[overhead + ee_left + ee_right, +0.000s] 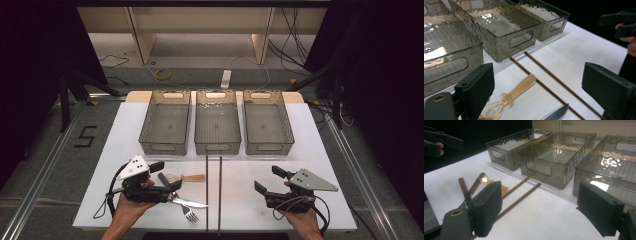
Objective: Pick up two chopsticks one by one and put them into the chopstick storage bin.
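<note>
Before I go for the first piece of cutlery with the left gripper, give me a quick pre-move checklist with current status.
1. Left gripper open, nothing between its jaws: ok.
2. Right gripper open, holding nothing, apart from the cutlery: ok.
3. Three bins upright in a row with nothing visible inside: ok.
4. Spoon lies free on the table, just ahead of the left jaws: ok.
5. Knife and fork lie close together, partly under the left gripper; whether they overlap: cannot tell.
6. Two chopsticks lie side by side, apart from the spoon: ok.
</note>
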`<action>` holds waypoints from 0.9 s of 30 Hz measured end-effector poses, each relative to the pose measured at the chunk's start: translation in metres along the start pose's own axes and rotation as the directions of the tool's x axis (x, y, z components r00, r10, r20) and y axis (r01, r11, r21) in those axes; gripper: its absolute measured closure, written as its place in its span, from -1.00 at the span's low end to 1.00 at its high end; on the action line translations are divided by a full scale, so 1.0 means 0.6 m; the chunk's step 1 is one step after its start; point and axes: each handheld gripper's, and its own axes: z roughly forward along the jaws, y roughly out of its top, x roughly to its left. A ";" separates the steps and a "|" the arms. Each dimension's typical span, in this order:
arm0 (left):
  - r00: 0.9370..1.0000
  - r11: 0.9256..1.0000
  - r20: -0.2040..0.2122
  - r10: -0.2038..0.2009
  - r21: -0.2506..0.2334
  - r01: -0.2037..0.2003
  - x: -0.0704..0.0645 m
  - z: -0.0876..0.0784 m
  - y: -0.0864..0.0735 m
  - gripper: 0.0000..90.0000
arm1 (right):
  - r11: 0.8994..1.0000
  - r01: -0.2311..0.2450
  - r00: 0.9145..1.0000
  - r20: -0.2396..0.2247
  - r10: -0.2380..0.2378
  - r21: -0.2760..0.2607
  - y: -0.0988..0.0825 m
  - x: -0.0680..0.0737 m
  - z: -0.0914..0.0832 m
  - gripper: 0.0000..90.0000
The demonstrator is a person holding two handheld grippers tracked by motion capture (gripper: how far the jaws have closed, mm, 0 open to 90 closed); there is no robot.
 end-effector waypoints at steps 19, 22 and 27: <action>0.999 0.993 -0.035 -0.023 0.113 0.027 -0.007 0.022 0.001 -0.75 | 0.994 -0.012 0.998 0.055 0.006 0.110 0.004 -0.001 0.011 -0.48; 0.999 0.994 -0.030 -0.029 0.109 0.032 -0.006 0.020 0.002 -0.75 | 0.988 0.001 0.998 0.064 -0.011 0.157 0.009 0.006 0.020 -0.46; 0.999 0.994 -0.034 -0.030 0.107 0.034 -0.006 0.020 0.002 -0.75 | 0.975 0.008 0.997 0.073 -0.025 0.222 0.022 0.023 0.035 -0.41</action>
